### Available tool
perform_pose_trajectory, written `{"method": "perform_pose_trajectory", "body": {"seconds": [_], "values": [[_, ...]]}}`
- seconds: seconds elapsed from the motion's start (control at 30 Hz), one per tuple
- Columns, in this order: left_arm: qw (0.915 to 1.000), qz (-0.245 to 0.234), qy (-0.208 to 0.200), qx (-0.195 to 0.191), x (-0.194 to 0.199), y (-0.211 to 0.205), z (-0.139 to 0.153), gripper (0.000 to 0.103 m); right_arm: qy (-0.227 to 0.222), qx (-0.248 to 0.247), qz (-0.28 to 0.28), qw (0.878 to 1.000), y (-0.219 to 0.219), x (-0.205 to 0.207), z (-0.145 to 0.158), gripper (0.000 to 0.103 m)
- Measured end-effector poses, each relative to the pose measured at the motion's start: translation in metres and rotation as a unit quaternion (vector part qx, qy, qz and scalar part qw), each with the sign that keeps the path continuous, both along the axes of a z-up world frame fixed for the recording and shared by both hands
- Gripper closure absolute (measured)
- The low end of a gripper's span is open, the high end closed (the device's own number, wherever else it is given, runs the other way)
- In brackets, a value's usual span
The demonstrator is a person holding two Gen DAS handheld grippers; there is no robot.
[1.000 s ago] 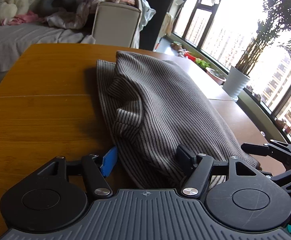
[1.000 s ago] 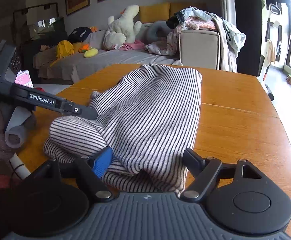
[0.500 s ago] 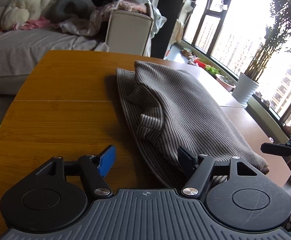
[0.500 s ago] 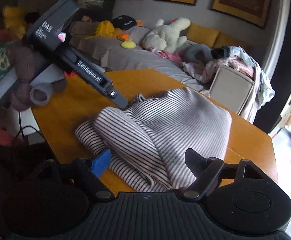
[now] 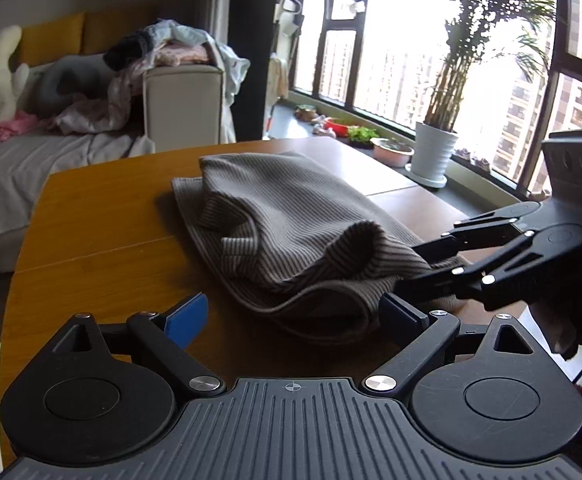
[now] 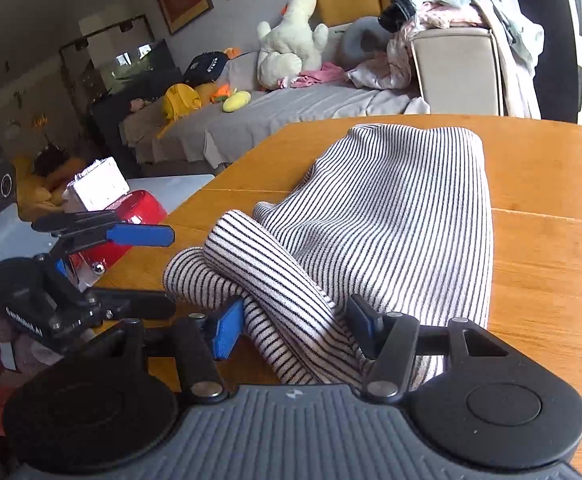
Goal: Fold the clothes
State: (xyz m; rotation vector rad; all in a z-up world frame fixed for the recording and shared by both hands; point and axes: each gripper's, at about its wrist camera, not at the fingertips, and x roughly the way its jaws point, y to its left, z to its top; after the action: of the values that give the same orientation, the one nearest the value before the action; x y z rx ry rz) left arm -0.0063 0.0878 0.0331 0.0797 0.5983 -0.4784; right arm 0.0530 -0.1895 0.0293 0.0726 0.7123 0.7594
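Note:
A striped knit garment (image 5: 291,220) lies folded lengthwise on the wooden table (image 5: 91,220). My left gripper (image 5: 295,316) is at its near hem, jaws opening wide, and no pad presses the cloth. In the right wrist view the left gripper (image 6: 151,270) sits open just left of the rolled fold. My right gripper (image 6: 295,330) is closing on the garment (image 6: 391,208): its thick near fold fills the gap and touches both pads. In the left wrist view the right gripper (image 5: 415,266) reaches in from the right and pinches that same near corner.
The table's (image 6: 551,240) edge runs close on the left. Off that edge are a red box (image 6: 131,216) and a white block. Beyond are a grey sofa (image 6: 291,116) with a plush toy and piled clothes (image 5: 171,52), and a potted plant (image 5: 431,152) by the window.
The left gripper's jaws spread wider and drew back, so the hem now lies ahead of them. The right gripper came down onto the near fold and its jaws narrowed around it.

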Motion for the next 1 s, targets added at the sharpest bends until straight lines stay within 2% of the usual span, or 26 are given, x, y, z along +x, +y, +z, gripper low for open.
{"method": "perform_pose_trajectory", "body": {"seconds": [0.07, 0.17, 0.23, 0.27, 0.33, 0.43, 0.57, 0.6, 0.63, 0.67, 0.7, 0.83, 1.0], "values": [[0.9994, -0.016, -0.006, 0.029, 0.001, -0.012, -0.006, 0.007, -0.016, -0.011, 0.004, 1.000, 0.003, -0.003, -0.001, 0.046], [0.9979, -0.008, -0.002, 0.064, 0.008, -0.023, -0.016, 0.007, -0.063, -0.049, 0.016, 0.997, 0.014, -0.013, 0.002, 0.045], [0.9969, 0.011, 0.004, 0.078, 0.017, -0.025, -0.022, 0.007, -0.113, -0.091, 0.028, 0.989, 0.023, -0.027, 0.004, 0.037], [0.9962, 0.021, 0.007, 0.085, 0.021, -0.027, -0.025, 0.007, -0.142, -0.115, 0.035, 0.983, 0.028, -0.035, 0.005, 0.033], [0.9972, 0.032, 0.018, 0.066, 0.027, -0.022, -0.022, 0.007, -0.196, -0.164, 0.050, 0.966, 0.035, -0.048, 0.003, 0.025], [0.9982, 0.039, 0.026, 0.037, 0.032, -0.016, -0.016, 0.007, -0.239, -0.223, 0.065, 0.943, 0.046, -0.058, -0.006, 0.024], [0.9984, 0.043, 0.030, 0.019, 0.037, -0.016, -0.012, 0.007, -0.284, -0.280, 0.060, 0.915, 0.061, -0.056, -0.022, 0.024], [0.9984, 0.043, 0.031, 0.017, 0.037, -0.015, -0.012, 0.007, -0.297, -0.293, 0.058, 0.907, 0.065, -0.056, -0.026, 0.027], [0.9984, 0.044, 0.032, 0.015, 0.038, -0.015, -0.012, 0.007, -0.296, -0.296, 0.055, 0.906, 0.067, -0.053, -0.025, 0.050], [0.9984, 0.044, 0.034, 0.013, 0.038, -0.014, -0.012, 0.007, -0.286, -0.289, 0.055, 0.912, 0.065, -0.049, -0.022, 0.060], [0.9983, 0.045, 0.036, 0.011, 0.038, -0.013, -0.012, 0.007, -0.272, -0.275, 0.056, 0.921, 0.063, -0.046, -0.016, 0.064], [0.9982, 0.051, 0.029, -0.013, 0.033, 0.003, -0.004, 0.008, -0.259, -0.266, 0.051, 0.927, 0.055, -0.041, -0.002, 0.071], [0.9924, 0.090, 0.014, -0.082, 0.036, 0.043, 0.018, 0.008, -0.247, -0.280, 0.067, 0.925, 0.053, -0.047, 0.007, 0.074]]}}
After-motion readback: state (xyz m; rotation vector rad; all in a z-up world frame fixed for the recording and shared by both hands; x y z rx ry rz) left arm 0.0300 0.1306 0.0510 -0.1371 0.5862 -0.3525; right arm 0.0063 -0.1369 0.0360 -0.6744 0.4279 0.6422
